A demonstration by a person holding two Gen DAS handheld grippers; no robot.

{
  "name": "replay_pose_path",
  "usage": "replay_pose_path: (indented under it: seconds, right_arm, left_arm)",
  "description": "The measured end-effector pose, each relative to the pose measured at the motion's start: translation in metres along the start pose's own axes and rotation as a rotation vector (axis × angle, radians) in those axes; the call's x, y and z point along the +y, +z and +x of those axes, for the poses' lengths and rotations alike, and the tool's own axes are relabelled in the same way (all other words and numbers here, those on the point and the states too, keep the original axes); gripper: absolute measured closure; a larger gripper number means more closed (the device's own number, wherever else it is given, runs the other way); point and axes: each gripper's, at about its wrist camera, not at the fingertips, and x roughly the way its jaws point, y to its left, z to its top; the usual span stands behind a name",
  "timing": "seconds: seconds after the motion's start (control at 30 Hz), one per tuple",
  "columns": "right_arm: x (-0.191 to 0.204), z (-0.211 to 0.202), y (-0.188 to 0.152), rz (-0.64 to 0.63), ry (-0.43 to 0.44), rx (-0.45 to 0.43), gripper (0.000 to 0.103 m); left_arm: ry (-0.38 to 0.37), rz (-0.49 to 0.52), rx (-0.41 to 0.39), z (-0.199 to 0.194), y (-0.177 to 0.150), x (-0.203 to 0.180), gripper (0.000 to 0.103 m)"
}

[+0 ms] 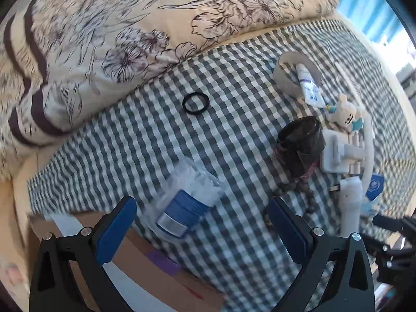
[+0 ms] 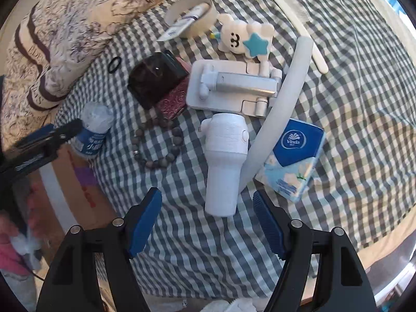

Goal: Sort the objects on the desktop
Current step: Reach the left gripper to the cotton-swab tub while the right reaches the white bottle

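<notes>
Desktop objects lie scattered over the checked cloth (image 2: pixel 351 83) on the bed, and from where I stand the sorting looks barely begun: nothing sits grouped, and the cardboard box (image 1: pixel 145 257) at the near edge shows nothing inside that I can make out.

Nearest the left gripper (image 1: pixel 202 223), a clear packet with a blue label (image 1: pixel 187 202) lies on the cloth at the box's edge, between the spread fingers but not gripped; they are wide apart and hold nothing. The gripper hangs low, tilted down over the packet.

The right gripper (image 2: pixel 208 221) is likewise wide open and empty, poised just above the base of a white handheld device (image 2: pixel 226 161) lying on its side. My guess is each is about to close on the item in front of it.

Just beyond lie a bead bracelet (image 2: pixel 156 145), a curved white band (image 2: pixel 283 98) and a blue tissue pack (image 2: pixel 293 156). Farther on sit a dark case (image 2: pixel 156 78), a white folding stand (image 2: pixel 234 85), a plush toy (image 2: pixel 244 39), a black ring (image 1: pixel 195 103), a comb (image 2: pixel 296 13) and a tape roll (image 1: pixel 286 78) with a tube (image 1: pixel 309 83) resting in it. A floral quilt (image 1: pixel 104 39) is heaped behind.
</notes>
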Motion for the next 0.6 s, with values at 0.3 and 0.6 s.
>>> replay_pose_path:
  seconds: [0.3, 0.6]
  right_arm:
    - [-0.002, 0.021, 0.010, 0.036, -0.027, 0.020, 0.031]
    - [0.000, 0.038, 0.011, 0.034, -0.034, 0.072, 0.044]
  left_arm:
    - [0.020, 0.091, 0.175, 0.051, 0.006, -0.013, 0.000]
    - [0.131, 0.051, 0.325, 0.078, 0.006, 0.009, 0.000]
